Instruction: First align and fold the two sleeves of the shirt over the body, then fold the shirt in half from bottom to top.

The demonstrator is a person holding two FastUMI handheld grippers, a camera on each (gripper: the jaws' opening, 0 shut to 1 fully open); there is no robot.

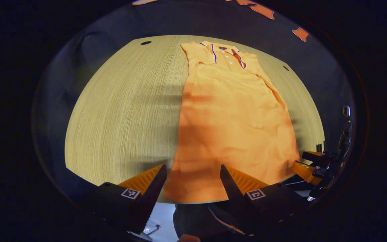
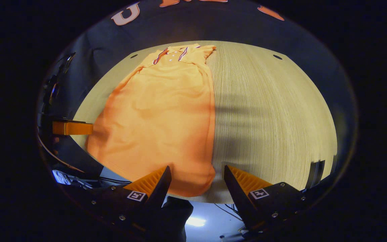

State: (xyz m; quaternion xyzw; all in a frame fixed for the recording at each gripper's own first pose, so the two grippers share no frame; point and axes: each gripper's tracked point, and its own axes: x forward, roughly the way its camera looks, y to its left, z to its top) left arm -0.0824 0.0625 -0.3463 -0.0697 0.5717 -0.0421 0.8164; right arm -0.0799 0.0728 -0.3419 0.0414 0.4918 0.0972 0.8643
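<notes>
Two open fingers frame the near hem in the left gripper view: the left gripper [image 1: 193,176] hangs with its jaws spread wide and empty over the bottom left corner of the orange polo shirt [image 1: 230,117]. The shirt lies flat and face up on the wooden table [image 1: 123,111], collar away from the camera, hem at the near table edge. Its sides run straight from shoulder to hem, so the sleeves look already folded in over the body. Farther right, the right gripper [image 1: 309,164] sits by the other hem corner. The knit looks light, soft and limp; I judge it will drape and bunch, so each hem corner wants a pinch through all layers and an even lift.

Seen from the right gripper view, the right gripper [image 2: 197,178] is likewise spread apart and holding nothing, poised above the hem's right corner near the table edge [image 2: 264,101]. The shirt [image 2: 160,117] shows a striped collar, a short buttoned placket and mild wrinkles across the body. At the far left of the hem, one finger of the left gripper [image 2: 72,128] shows beside the cloth.
</notes>
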